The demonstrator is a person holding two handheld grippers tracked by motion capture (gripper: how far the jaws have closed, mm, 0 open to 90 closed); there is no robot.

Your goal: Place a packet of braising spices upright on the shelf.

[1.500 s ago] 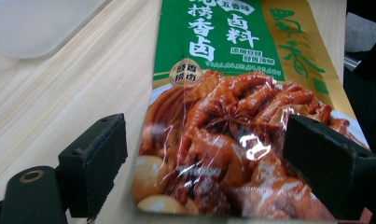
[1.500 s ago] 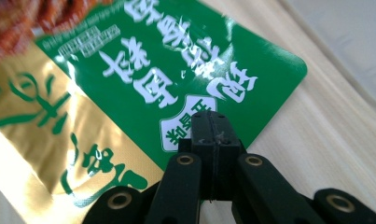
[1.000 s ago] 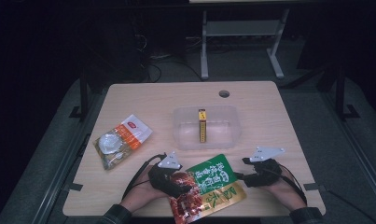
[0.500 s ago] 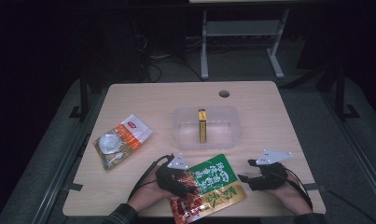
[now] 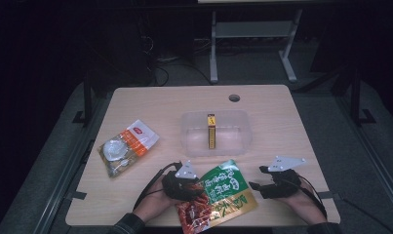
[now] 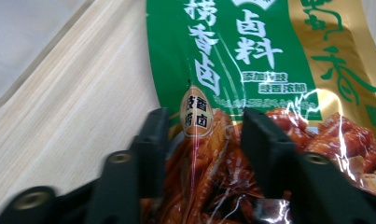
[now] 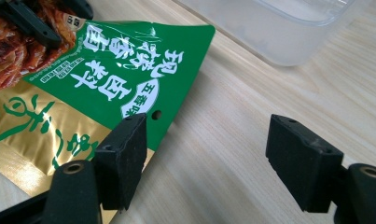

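Observation:
A green, gold and red snack packet point(image 5: 223, 192) lies flat near the table's front edge. My left gripper point(image 5: 191, 187) is at its left side, over the red printed part. In the left gripper view the jaws point(image 6: 204, 121) have just been closing, and the packet point(image 6: 251, 51) wrinkles up between the pads, so they pinch it. My right gripper point(image 5: 255, 185) rests to the right of the packet, open. In the right gripper view its jaws point(image 7: 209, 135) stand wide apart over bare wood, the left one just over the packet's corner point(image 7: 106, 74).
A clear plastic tub point(image 5: 238, 139) stands mid-table behind the packet, with a narrow yellow box point(image 5: 211, 130) upright inside it. An orange and white packet point(image 5: 127, 147) lies at the left. The wooden table point(image 5: 282, 122) has a cable hole point(image 5: 234, 98) at the back.
The left gripper has edged slightly to the right onto the green packet. The right gripper has stayed about where it was.

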